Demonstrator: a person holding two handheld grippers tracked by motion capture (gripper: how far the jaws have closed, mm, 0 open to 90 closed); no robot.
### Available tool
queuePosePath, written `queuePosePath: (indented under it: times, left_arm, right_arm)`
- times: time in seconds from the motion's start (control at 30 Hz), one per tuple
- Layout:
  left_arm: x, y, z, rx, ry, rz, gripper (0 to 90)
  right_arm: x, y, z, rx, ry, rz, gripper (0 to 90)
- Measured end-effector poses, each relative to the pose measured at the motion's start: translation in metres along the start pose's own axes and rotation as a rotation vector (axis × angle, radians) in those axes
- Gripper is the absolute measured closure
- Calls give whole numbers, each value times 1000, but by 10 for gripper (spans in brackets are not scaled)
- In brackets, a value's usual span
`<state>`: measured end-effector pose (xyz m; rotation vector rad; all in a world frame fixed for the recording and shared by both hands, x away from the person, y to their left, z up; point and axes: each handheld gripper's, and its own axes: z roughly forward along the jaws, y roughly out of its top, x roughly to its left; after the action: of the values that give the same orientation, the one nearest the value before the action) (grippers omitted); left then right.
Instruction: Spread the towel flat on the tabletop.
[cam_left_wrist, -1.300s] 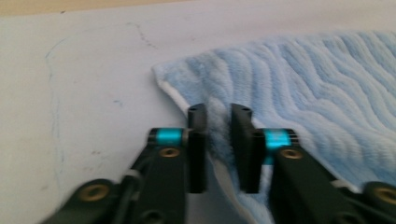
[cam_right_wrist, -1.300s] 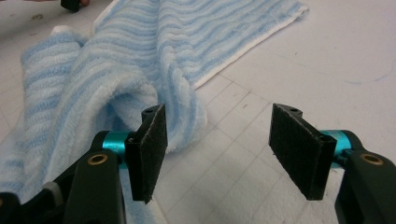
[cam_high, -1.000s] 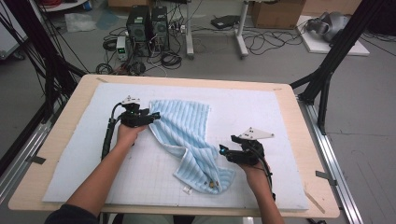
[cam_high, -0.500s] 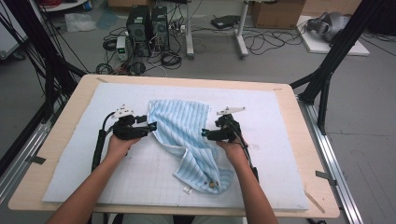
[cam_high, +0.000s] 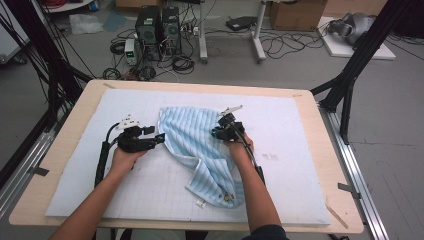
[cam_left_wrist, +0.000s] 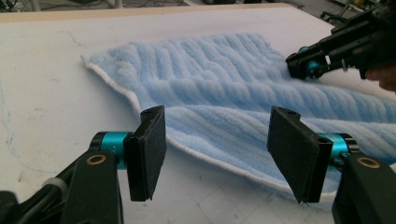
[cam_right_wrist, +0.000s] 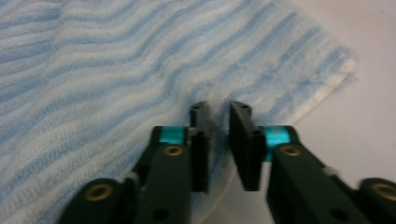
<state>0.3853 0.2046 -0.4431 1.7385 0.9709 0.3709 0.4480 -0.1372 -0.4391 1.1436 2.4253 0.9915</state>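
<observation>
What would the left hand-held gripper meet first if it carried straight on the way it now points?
Most likely the near folded edge of the blue striped towel, which lies just beyond the open left hand-held gripper; depth is hard to judge.

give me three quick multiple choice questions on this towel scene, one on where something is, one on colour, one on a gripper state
1. Where does the right gripper sit relative to the striped terry towel?
A. at its right edge
B. off the table
C. at its left edge

2. What colours are the towel's stripes?
A. red and black
B. light blue and white
C. green and yellow

3. How do the left gripper's jaws stand?
A. clamped on the towel
B. wide apart, towel edge between them
C. shut on nothing

Answers:
1 A, the high view shows it at the towel's right edge.
2 B, both gripper views show pale blue and white ribs.
3 B, the left gripper view shows a broad gap between the black pads.
</observation>
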Motion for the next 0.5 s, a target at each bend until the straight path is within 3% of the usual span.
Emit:
queuePosePath:
  times: [0.07, 0.2, 0.3, 0.37, 0.4, 0.43, 0.5]
  left_arm:
    - [1, 0, 0, -1, 1, -4, 379]
    - [0, 0, 0, -3, 1, -2, 382]
    - [-1, 0, 0, -1, 0, -2, 382]
    - [-1, 0, 1, 1, -2, 1, 382]
    - [-2, 0, 1, 5, -3, 4, 382]
    - [-3, -1, 2, 8, -5, 4, 382]
    - [-3, -1, 3, 10, -9, 5, 383]
  right_arm:
    - [-7, 6, 0, 19, -73, -26, 838]
    - [-33, 17, 2, 3, -180, 35, 846]
    - [-46, 24, 0, -16, -286, 71, 847]
    - [-55, 27, -6, -58, -364, 123, 843]
    - [-55, 27, -6, -58, -364, 123, 843]
    - [-62, 26, -8, -88, -355, 188, 771]
    - [-64, 23, -9, -77, -322, 207, 671]
